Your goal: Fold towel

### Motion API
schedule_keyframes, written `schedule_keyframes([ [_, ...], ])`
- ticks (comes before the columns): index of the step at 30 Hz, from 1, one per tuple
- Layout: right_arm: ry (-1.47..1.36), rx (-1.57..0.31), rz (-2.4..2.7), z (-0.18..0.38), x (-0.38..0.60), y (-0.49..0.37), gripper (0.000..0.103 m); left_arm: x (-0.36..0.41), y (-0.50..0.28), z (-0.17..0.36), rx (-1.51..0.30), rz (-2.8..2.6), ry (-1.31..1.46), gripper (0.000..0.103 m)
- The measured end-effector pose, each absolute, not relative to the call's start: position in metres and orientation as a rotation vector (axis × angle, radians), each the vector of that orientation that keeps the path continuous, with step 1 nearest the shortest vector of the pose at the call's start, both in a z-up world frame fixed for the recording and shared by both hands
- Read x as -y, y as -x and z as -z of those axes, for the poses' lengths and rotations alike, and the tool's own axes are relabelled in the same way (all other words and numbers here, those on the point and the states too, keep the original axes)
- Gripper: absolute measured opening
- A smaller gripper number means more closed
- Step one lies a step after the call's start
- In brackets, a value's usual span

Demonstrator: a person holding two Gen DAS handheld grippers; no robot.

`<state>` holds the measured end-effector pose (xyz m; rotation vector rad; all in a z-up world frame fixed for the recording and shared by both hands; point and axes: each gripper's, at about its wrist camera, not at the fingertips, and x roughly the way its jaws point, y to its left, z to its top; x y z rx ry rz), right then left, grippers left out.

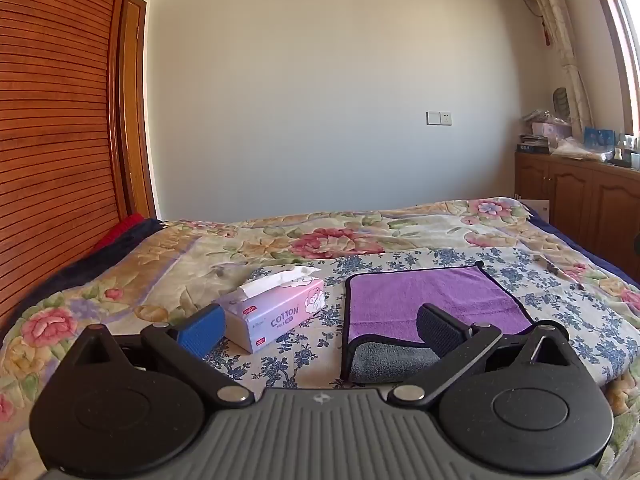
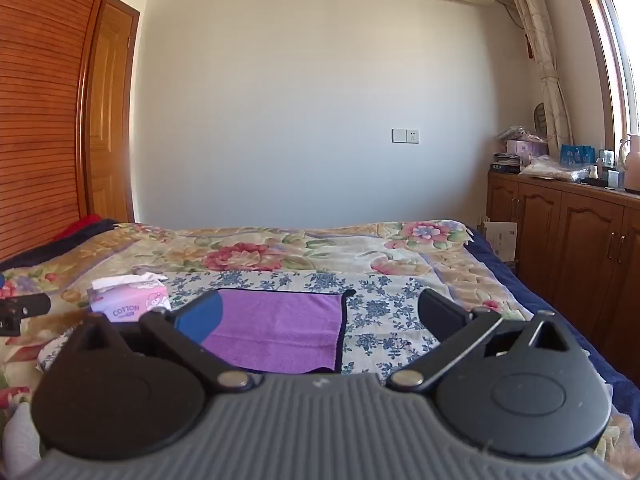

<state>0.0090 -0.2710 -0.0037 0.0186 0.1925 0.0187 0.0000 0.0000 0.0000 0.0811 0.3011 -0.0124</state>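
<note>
Non-task items on the bed

We see a tissue box (image 1: 276,312) resting on the floral bedspread (image 1: 360,236); wooden cabinets (image 2: 568,232) stand right.

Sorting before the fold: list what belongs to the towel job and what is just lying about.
For the job:
purple towel
left tongs, open
right tongs, open

Lying about:
tissue box
flowered bedspread
clutter on the cabinet

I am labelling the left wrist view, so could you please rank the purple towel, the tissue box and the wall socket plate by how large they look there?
Largest to smallest as they appear:
1. purple towel, spread on the bed
2. tissue box, left of the towel
3. wall socket plate, on the far wall

The plate is much farther away, so its true size stays unsure.
</note>
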Motion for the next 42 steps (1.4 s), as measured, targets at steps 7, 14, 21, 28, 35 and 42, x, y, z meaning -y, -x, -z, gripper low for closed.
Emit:
schedule_keyframes([
  [7, -0.014, -0.189, -0.020, 0.0042, 0.2700, -0.0080, 0.103, 0.0005, -0.0005, 0.0001, -0.296, 0.013, -0.082, 0.103],
  [14, -0.008, -0.192, -0.020, 0.0042, 0.2695, -0.0081, 0.103, 0.0011, -0.0010, -0.0003, -0.296, 0.010, -0.083, 0.103],
  [21, -0.009, -0.192, -0.020, 0.0041, 0.2703, -0.0079, 0.103, 0.0004, 0.0004, 0.0001, -0.290, 0.013, -0.083, 0.103],
  [28, -0.009, -0.192, -0.020, 0.0033, 0.2698, -0.0078, 0.103, 0.0004, 0.0005, 0.0001, -0.290, 0.013, -0.083, 0.103],
  [35, -0.009, -0.192, -0.020, 0.0029, 0.2694, -0.0078, 0.103, 0.0004, 0.0005, 0.0001, -0.289, 0.013, -0.083, 0.103],
  [42, -0.008, -0.192, -0.020, 0.0029, 0.2694, -0.0076, 0.103, 0.0005, 0.0006, 0.0001, -0.289, 0.012, -0.084, 0.103],
])
